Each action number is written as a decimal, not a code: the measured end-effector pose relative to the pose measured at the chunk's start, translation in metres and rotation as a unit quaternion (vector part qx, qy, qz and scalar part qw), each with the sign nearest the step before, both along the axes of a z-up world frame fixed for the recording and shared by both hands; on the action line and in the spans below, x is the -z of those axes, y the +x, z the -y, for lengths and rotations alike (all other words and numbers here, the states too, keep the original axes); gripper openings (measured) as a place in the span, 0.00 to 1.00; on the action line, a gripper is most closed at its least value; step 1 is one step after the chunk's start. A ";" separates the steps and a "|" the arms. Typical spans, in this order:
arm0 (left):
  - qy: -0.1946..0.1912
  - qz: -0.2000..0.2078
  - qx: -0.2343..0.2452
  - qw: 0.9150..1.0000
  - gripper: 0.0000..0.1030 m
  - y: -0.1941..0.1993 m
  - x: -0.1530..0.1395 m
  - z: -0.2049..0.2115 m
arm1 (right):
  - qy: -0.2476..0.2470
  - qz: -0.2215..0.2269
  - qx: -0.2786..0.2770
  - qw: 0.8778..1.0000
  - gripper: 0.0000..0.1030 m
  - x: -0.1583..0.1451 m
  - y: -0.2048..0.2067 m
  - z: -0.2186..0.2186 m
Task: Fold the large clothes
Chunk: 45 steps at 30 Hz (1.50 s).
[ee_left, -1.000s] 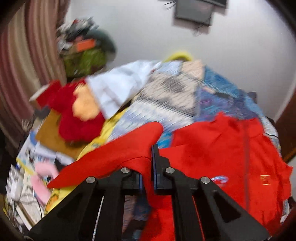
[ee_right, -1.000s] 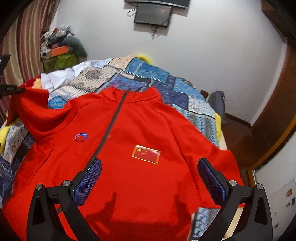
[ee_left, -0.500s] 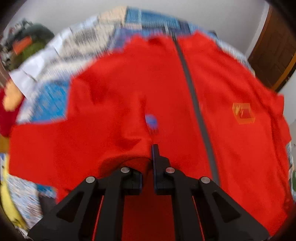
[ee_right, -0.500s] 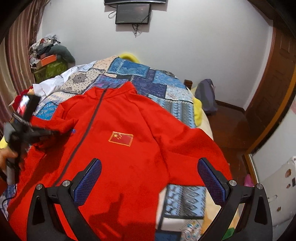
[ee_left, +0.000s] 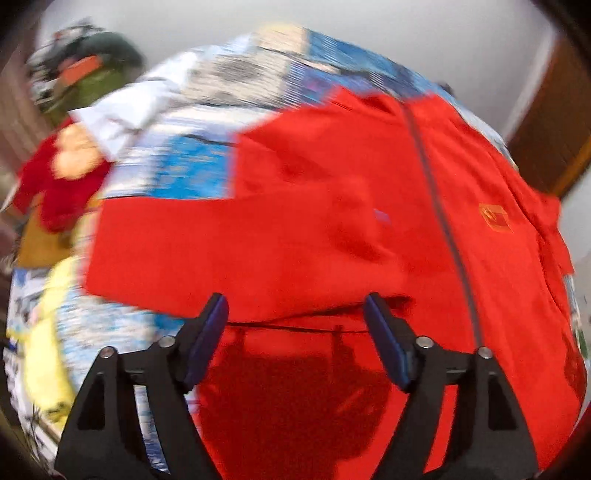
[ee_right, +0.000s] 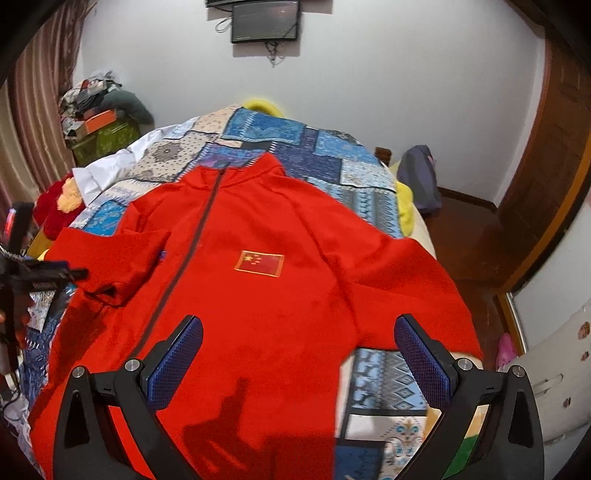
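A red zip jacket (ee_right: 258, 295) with a flag patch (ee_right: 259, 263) lies face up on the patchwork bedspread (ee_right: 325, 162). Its left sleeve (ee_right: 110, 258) is folded in across the chest; in the left wrist view the sleeve (ee_left: 240, 251) lies just ahead of the jaws. My left gripper (ee_left: 295, 325) is open and empty just above the jacket; it also shows at the left edge of the right wrist view (ee_right: 55, 275). My right gripper (ee_right: 295, 350) is open and empty above the jacket's lower front. The right sleeve (ee_right: 424, 288) lies spread out toward the bed's right edge.
A white cloth (ee_right: 110, 162) and a red and orange plush toy (ee_right: 59, 206) lie at the bed's left. A pile of boxes and clothes (ee_right: 99, 122) stands at the back left. A grey bag (ee_right: 421, 181) sits on the wooden floor at the right. A screen (ee_right: 264, 20) hangs on the wall.
My left gripper carried the sleeve in over the chest, then opened and let it go. The right gripper stayed open and drew back, so more of the jacket and bed shows.
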<state>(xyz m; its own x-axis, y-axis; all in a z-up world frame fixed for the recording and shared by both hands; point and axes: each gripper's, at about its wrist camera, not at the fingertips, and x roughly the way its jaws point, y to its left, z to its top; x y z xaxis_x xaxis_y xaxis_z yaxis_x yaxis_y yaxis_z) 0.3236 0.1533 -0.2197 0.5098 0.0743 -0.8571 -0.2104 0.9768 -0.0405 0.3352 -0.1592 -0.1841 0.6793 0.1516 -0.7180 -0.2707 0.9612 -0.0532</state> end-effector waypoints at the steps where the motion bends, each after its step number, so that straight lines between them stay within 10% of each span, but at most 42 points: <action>1: 0.008 0.005 -0.016 1.000 0.79 -0.007 -0.003 -0.012 | -0.002 0.002 -0.004 1.000 1.00 0.000 -0.001 -0.005; 5: -0.001 0.011 -0.093 0.996 0.79 -0.026 -0.001 -0.067 | -0.014 0.009 -0.023 1.000 1.00 -0.001 -0.005 -0.028; 15: -0.169 0.011 -0.190 0.967 0.68 -0.029 0.042 -0.146 | -0.048 0.013 -0.049 0.998 1.00 0.006 0.000 -0.067; 24: -0.077 0.008 -0.191 0.978 0.06 0.003 0.035 -0.145 | -0.041 0.001 -0.047 0.998 1.00 0.015 0.008 -0.069; 36: 0.012 0.096 -0.101 0.990 0.05 0.028 -0.061 -0.074 | -0.024 0.009 -0.023 0.999 1.00 0.009 0.004 -0.040; 45: 0.020 0.160 0.024 0.987 0.05 0.070 -0.129 0.056 | 0.001 0.016 0.014 1.000 1.00 0.005 0.003 0.006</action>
<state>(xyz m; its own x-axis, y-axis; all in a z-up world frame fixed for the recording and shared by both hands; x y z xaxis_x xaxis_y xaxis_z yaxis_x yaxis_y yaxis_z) 0.3939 0.0977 -0.0910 0.7576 0.0737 -0.6485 -0.1469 0.9874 -0.0595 0.3384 -0.1653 -0.1887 0.7059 0.1331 -0.6957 -0.2415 0.9685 -0.0598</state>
